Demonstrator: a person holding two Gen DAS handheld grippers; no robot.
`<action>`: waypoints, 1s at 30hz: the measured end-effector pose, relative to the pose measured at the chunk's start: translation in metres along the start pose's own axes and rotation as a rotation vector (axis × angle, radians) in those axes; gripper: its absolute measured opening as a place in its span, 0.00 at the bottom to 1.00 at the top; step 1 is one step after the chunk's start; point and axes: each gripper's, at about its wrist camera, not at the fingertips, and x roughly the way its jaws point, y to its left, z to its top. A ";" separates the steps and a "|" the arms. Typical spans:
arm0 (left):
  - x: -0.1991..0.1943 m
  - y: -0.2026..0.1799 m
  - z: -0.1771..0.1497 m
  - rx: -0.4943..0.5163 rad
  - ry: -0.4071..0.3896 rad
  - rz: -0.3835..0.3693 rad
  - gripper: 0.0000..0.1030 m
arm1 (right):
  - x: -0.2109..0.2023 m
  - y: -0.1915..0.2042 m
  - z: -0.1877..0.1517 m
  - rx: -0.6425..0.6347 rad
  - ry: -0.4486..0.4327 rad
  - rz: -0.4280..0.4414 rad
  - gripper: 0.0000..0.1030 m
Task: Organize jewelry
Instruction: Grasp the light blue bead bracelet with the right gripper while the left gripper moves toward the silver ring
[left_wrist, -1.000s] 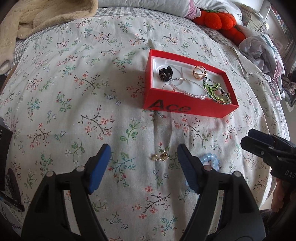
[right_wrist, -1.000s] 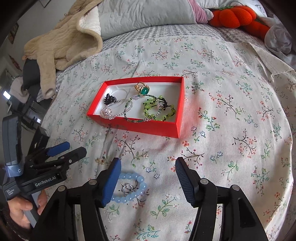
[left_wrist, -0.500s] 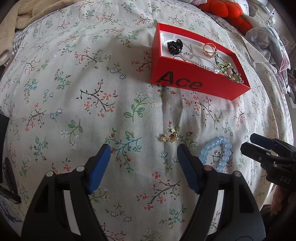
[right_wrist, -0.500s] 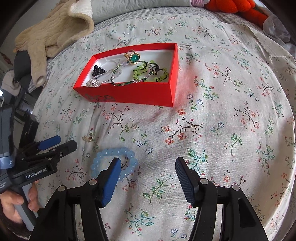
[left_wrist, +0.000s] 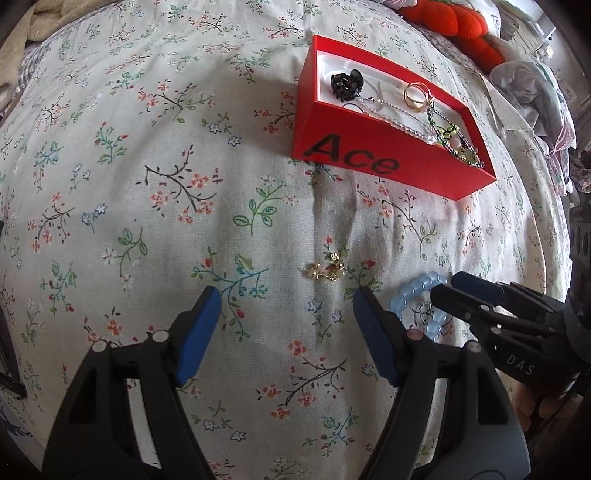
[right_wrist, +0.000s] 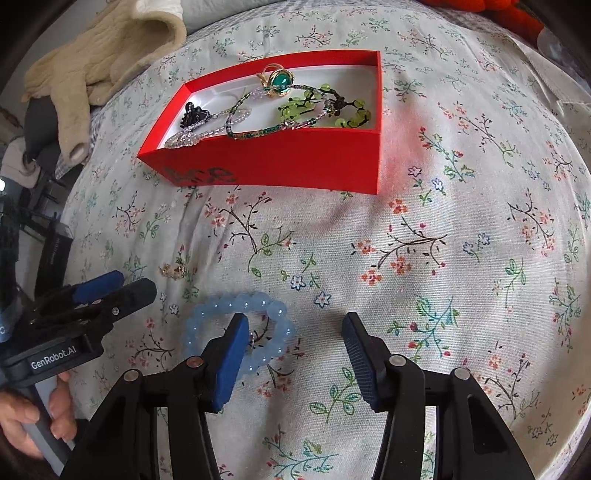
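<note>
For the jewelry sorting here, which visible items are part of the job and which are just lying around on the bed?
Part of the job:
- red box already holding jewelry
- blue bead bracelet loose on the bedspread
- small gold piece loose on the bedspread

Lying about:
- beige garment
- orange plush
- crumpled clothes

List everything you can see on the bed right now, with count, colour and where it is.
Jewelry box: one, red, far middle of bedspread.
Ring: one, gold with green stone, in box.
Hair claw: one, black, in box.
Beaded strands: several, clear and green, in box.
Bead bracelet: one, pale blue, on bedspread near right gripper.
Earrings: small gold cluster, ahead of left gripper.
Bedspread: floral, pale.
Left gripper: fingers open.
Right gripper: fingers open.
</note>
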 end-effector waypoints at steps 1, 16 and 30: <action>0.001 -0.001 0.000 0.002 0.001 0.001 0.72 | 0.002 0.001 0.000 0.000 -0.003 -0.014 0.36; -0.004 -0.008 -0.012 0.077 -0.009 0.017 0.67 | -0.052 0.019 -0.012 -0.101 -0.100 0.105 0.11; 0.001 -0.050 -0.011 0.186 -0.010 -0.076 0.47 | -0.091 -0.036 -0.024 0.000 -0.150 0.135 0.11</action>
